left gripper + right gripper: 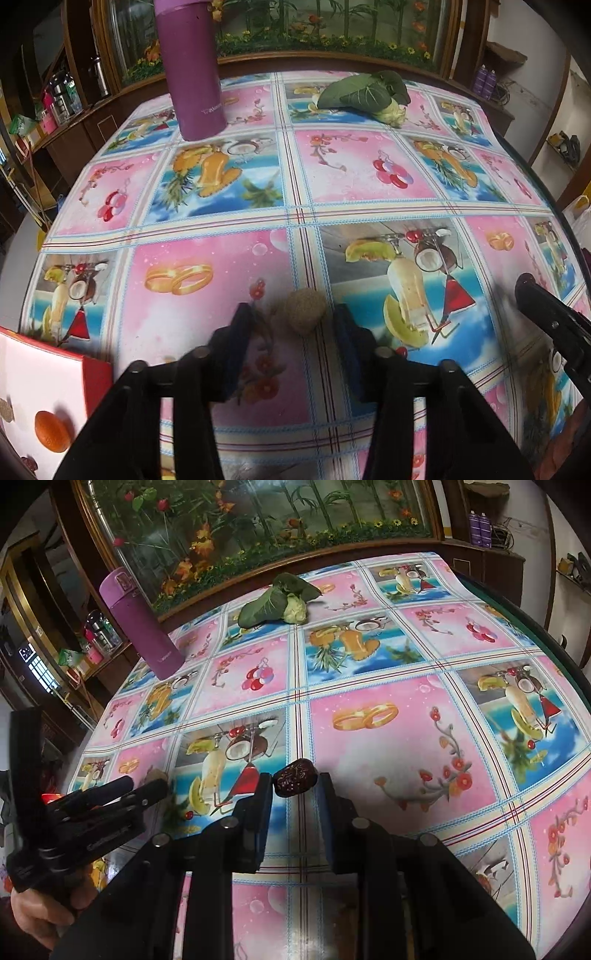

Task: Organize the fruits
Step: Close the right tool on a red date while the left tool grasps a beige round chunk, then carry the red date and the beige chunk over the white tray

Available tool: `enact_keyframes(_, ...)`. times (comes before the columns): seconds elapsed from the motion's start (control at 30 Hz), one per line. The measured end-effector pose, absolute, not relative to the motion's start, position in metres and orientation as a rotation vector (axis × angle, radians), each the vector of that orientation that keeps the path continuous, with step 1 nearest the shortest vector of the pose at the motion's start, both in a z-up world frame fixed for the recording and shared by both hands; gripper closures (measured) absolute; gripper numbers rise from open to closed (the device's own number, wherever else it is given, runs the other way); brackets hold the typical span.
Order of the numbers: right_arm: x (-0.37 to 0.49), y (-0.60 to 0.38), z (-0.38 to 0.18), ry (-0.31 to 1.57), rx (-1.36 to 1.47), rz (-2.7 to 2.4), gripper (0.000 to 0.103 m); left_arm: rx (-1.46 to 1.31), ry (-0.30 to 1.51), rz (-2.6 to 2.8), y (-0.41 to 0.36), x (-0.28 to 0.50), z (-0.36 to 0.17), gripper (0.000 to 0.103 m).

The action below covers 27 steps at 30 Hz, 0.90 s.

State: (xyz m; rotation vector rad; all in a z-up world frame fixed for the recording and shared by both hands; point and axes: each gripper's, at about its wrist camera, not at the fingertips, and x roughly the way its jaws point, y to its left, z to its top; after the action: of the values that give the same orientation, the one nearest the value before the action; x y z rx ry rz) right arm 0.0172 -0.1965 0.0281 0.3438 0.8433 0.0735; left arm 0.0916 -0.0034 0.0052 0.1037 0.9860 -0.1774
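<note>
with the tan, rough-skinned fruit (306, 311) lying on the patterned tablecloth (369, 173) between the left gripper (295, 317) fingers, apart from both pads and a little nearer the right one, best to centre over it, sink until the pads flank its widest part, then close gently; looks soft and lumpy, likely to roll or bruise under a hard pinch. jaws part open there, holding nothing yet. right gripper (294, 781) clamped on a dark, wrinkled date-like fruit (294, 778), gripped at the very fingertips, so worth carrying level and slow lest it slip out. at the left edge of the left view, a red-rimmed white box (55, 384) with an orange fruit (51, 432) already inside, presumably the place for the rest. purple flask (192, 70) and leafy green vegetable (365, 94) well apart at the far side, no hindrance. only real concern: the two grippers close together, as the right view shows, with the hand (33, 915) low at the edge; better to move one at a time.
</note>
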Motion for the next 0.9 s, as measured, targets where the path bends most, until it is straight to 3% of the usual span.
enact_keyframes(0.07,0.017,-0.197,0.028,0.843,0.343,0.076,0.077,0.105,0.979,-0.179,-0.005,0.093,0.005,0.061)
enact_keyframes(0.23,0.017,-0.195,0.027,0.847,0.342,0.083,0.077,0.105,0.966,-0.202,-0.009,0.092,0.005,0.081)
enact_keyframes(0.9,0.014,-0.179,0.026,0.804,0.27,0.107,0.077,0.151,0.718,-0.082,0.015,0.005,0.076,0.081)
